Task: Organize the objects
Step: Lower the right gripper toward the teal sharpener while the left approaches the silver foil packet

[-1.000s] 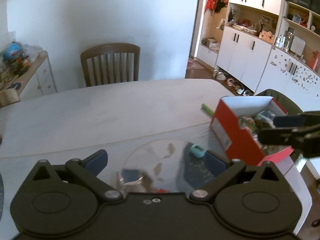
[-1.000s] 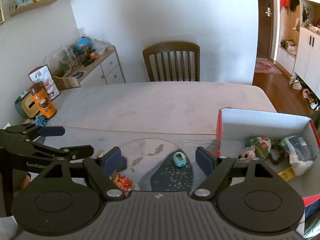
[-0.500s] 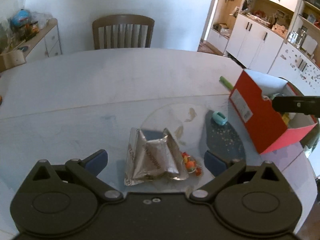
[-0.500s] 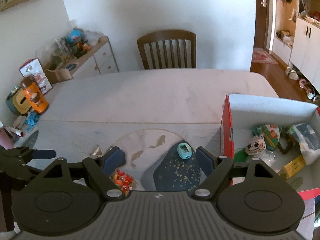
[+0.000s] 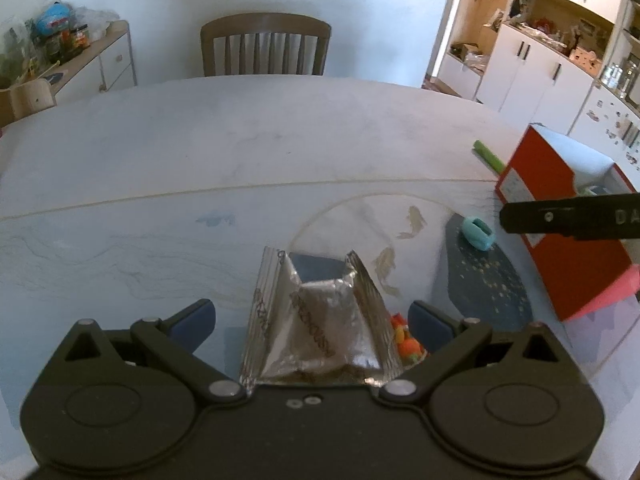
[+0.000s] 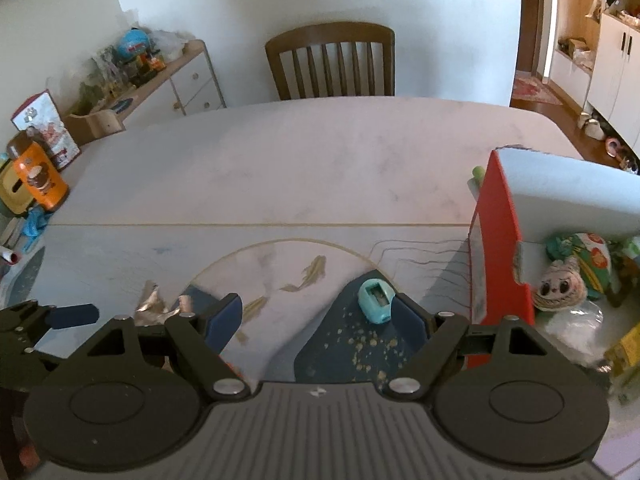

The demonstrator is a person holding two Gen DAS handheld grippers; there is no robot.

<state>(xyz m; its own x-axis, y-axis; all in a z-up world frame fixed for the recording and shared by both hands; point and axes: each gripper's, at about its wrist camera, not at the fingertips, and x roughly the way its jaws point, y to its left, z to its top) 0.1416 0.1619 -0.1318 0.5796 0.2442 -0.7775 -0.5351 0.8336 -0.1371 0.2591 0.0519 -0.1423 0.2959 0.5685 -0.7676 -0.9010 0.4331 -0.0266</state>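
Note:
A crumpled silver foil packet point(image 5: 316, 328) lies on the table between the wide-apart fingers of my left gripper point(image 5: 312, 318), which is open and not touching it. Small orange pieces point(image 5: 406, 340) sit by its right finger. A little teal object point(image 6: 376, 300) rests on the dark patch of the table, just ahead of the right finger of my open right gripper point(image 6: 316, 316). The red box point(image 6: 496, 240) stands to the right, holding a doll face point(image 6: 560, 286) and a green packet point(image 6: 588, 256). The foil packet point(image 6: 154, 300) shows partly behind my right gripper's left finger.
A green stick point(image 5: 488, 158) lies beside the red box point(image 5: 560, 240). A wooden chair point(image 6: 332, 64) stands at the table's far side. An orange bottle point(image 6: 38, 178) is at the left edge. One finger of the right gripper point(image 5: 572, 218) crosses the left wrist view.
The left gripper has tipped down and closed in, so the foil packet now lies between its fingers. The right gripper has moved nearer the teal object and the box.

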